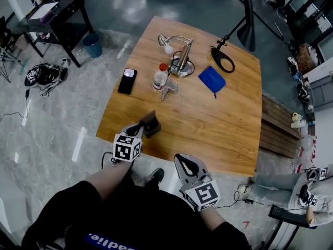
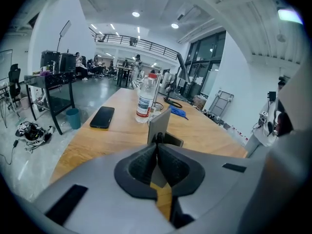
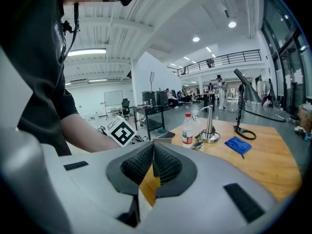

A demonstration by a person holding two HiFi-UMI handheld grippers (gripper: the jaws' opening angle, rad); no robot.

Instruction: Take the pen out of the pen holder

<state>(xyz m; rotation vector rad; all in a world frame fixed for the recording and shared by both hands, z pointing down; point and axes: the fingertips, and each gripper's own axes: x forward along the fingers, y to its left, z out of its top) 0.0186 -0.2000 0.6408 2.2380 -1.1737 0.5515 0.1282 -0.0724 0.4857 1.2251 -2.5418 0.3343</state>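
Note:
The pen holder (image 1: 152,125) is a small dark grey box near the table's front left edge; in the left gripper view it stands just past the jaws, as the pen holder (image 2: 160,123) with a tall back panel. My left gripper (image 1: 142,127) reaches it, and its jaws are shut on the dark top of a pen (image 2: 158,138) that sticks up at the holder's mouth. The rest of the pen is hidden. My right gripper (image 1: 183,161) hovers over the table's front edge, to the right of the holder, shut with nothing between its pads (image 3: 163,162).
On the wooden table (image 1: 218,124) farther back are a black phone (image 1: 127,80), a water bottle (image 1: 160,77), a metal stand (image 1: 181,60), a blue cloth (image 1: 212,80) and a black desk lamp (image 1: 229,56). A black side table (image 1: 57,20) and blue bin (image 1: 92,45) stand on the floor at left.

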